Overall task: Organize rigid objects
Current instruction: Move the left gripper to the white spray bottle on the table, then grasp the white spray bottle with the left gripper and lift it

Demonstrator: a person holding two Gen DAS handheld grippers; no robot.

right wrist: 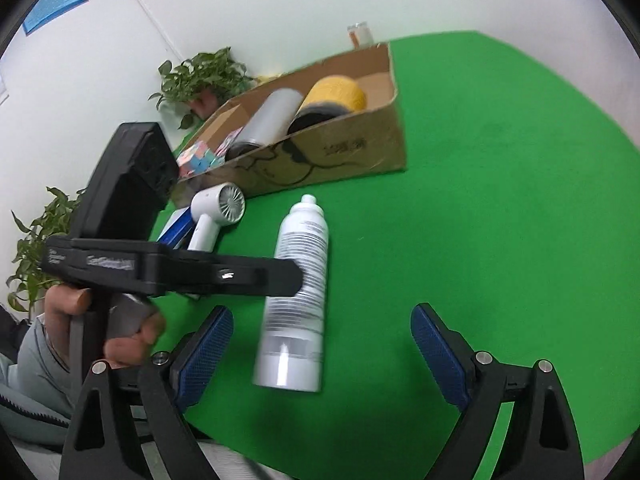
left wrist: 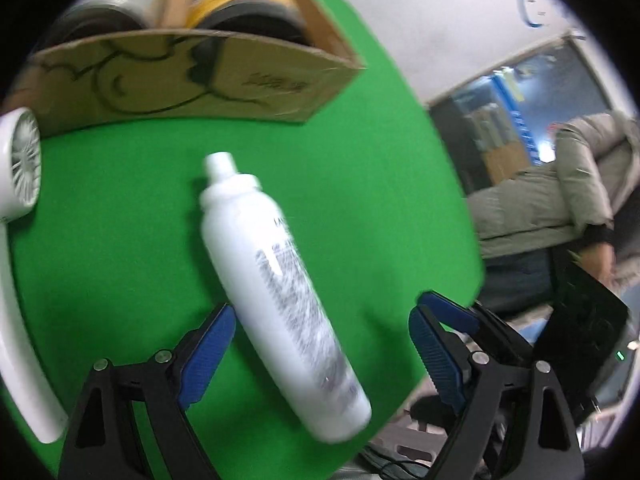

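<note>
Left wrist view: left gripper (left wrist: 322, 344) jaws spread, white spray bottle (left wrist: 276, 288) lying flat between them on green table (left wrist: 360, 160), unpinched; long axis runs cap-first toward cardboard box (left wrist: 192, 76) at far edge. Left nearer; right gripper (right wrist: 322, 350) also spread, empty.

The words on the bottle (left wrist: 276, 280) are too blurry to read. The fan (left wrist: 18, 184) is cut off at the left edge of the left view. In the right view, the left gripper (right wrist: 296, 278) hides part of the fan's handle and a strip of the bottle. The box (right wrist: 320, 152) wall hides the bottoms of the cans.
</note>
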